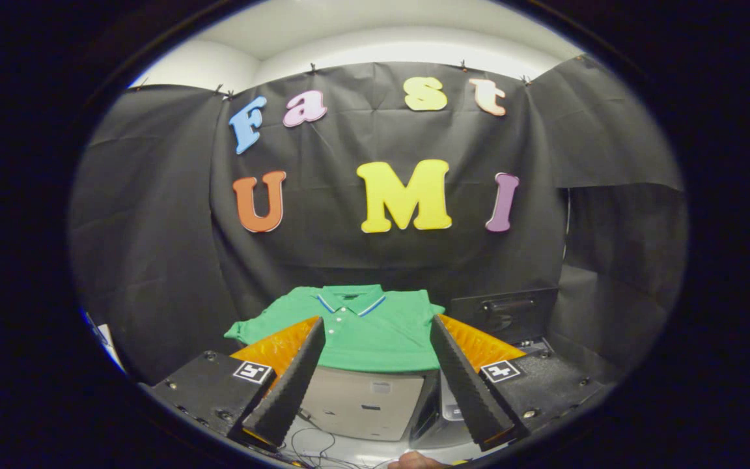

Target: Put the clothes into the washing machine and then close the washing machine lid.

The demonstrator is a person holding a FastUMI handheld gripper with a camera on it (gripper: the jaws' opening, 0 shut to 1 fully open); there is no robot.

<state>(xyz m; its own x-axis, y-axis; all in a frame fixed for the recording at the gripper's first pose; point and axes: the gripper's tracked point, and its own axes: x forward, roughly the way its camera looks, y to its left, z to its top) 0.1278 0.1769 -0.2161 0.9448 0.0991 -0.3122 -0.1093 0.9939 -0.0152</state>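
Note:
A green polo shirt (pixel 368 326) with a striped collar lies spread flat on top of a pale box-like stand (pixel 365 404), just ahead of my fingers and partly between them. My gripper (pixel 375 339) is open, its two fingers wide apart with nothing held, and it hovers short of the shirt. To the right of the shirt, beyond the right finger, stands a dark machine with its lid (pixel 505 312) raised upright; a handle shows on the lid.
Black cloth walls close in behind and on both sides. Cables (pixel 313 449) trail on the pale floor below the stand. A person's fingertip (pixel 414 461) shows under the fingers. A white object (pixel 105 342) sits low at the far left.

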